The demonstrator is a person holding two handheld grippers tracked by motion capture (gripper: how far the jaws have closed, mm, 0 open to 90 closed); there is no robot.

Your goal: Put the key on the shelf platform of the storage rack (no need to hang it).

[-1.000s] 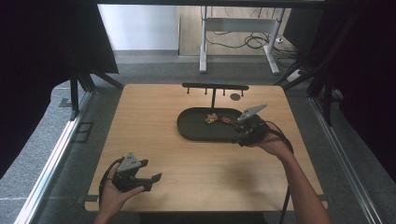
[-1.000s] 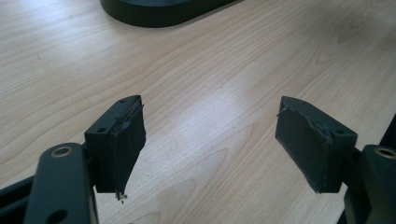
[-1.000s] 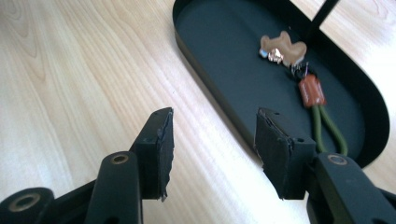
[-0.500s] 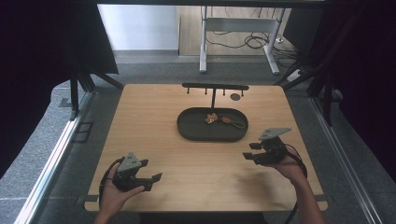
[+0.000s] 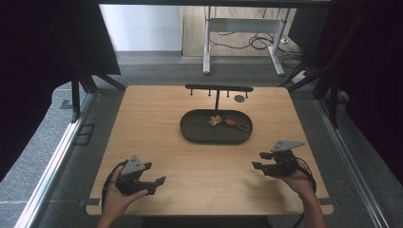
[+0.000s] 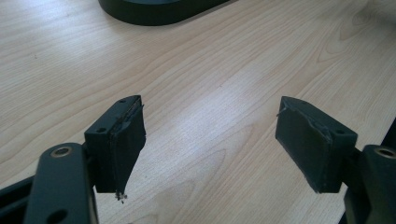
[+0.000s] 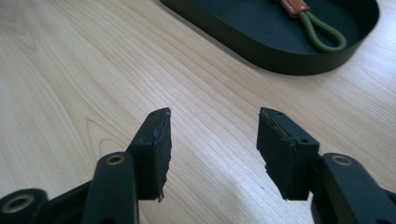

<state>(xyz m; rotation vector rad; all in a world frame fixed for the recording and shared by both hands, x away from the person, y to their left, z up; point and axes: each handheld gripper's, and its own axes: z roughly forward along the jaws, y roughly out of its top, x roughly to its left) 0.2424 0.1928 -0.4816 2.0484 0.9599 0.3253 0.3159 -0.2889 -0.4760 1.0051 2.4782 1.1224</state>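
A dark oval tray point(image 5: 195, 135) sits mid-table, its rim point(image 7: 280, 58) close ahead in the right gripper view. Inside it lies a small keychain-like item point(image 5: 223, 122) with an orange tab and a green cord loop point(image 7: 322, 35). My left gripper point(image 5: 157, 181) rests low at the front left of the table, open, jaws wide with only bare wood between them point(image 6: 210, 135). At the front right, my right gripper point(image 5: 256, 166) is also open and holds nothing point(image 7: 212, 140). It is well apart from the tray.
A black T-shaped hook rack point(image 5: 217, 90) stands behind the tray, with a small dark disc point(image 5: 239, 98) beside it. Black frame struts flank the wooden table point(image 5: 157, 118). A white desk frame and cables stand on the floor beyond.
My right gripper has drawn back from the tray's right end toward the front right edge of the table, leaving the item in the tray. The left gripper stayed put.
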